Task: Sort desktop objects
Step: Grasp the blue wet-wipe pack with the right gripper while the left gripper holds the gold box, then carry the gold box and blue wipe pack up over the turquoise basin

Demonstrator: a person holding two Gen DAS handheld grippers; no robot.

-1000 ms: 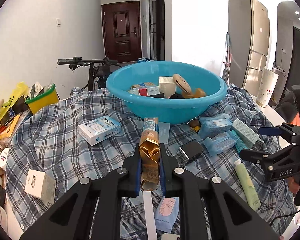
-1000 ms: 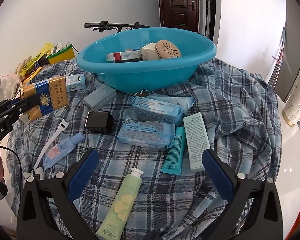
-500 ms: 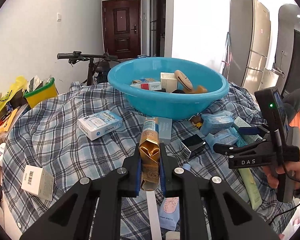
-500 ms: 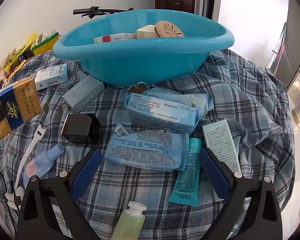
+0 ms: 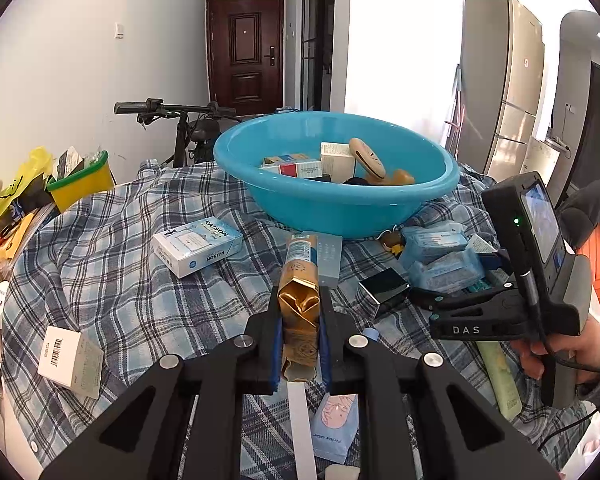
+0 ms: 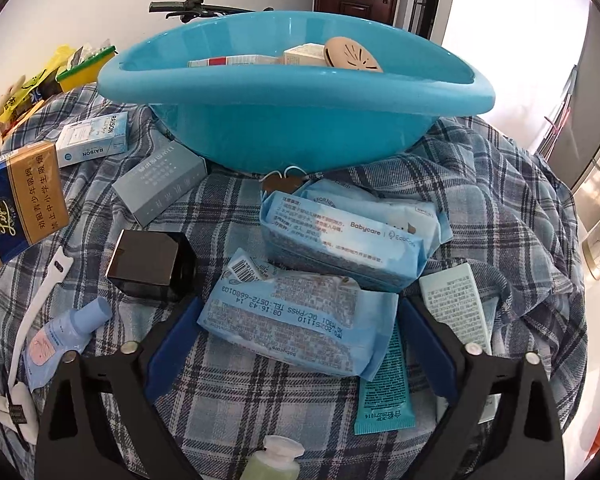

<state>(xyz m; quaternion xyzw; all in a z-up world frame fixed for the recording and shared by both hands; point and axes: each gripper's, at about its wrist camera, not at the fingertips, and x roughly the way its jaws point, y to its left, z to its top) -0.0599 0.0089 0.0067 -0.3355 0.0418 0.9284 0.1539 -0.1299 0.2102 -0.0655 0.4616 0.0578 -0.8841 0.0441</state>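
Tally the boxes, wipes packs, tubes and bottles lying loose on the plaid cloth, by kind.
Boxes: 5 (RAISON box, grey-blue box, black box, pale mint box, white barcode box)
Wipes packs: 3 (near pack, Babycare pack, paler pack behind it)
Tubes: 2 (teal tube, pale blue tube)
Bottles: 1 (green bottle)
Total: 11

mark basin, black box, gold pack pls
basin (image 6: 300,120), right wrist view, front outer wall
black box (image 6: 150,258), right wrist view, its glossy top face
gold pack (image 5: 300,312), left wrist view, crumpled foil end between the left tool's pads
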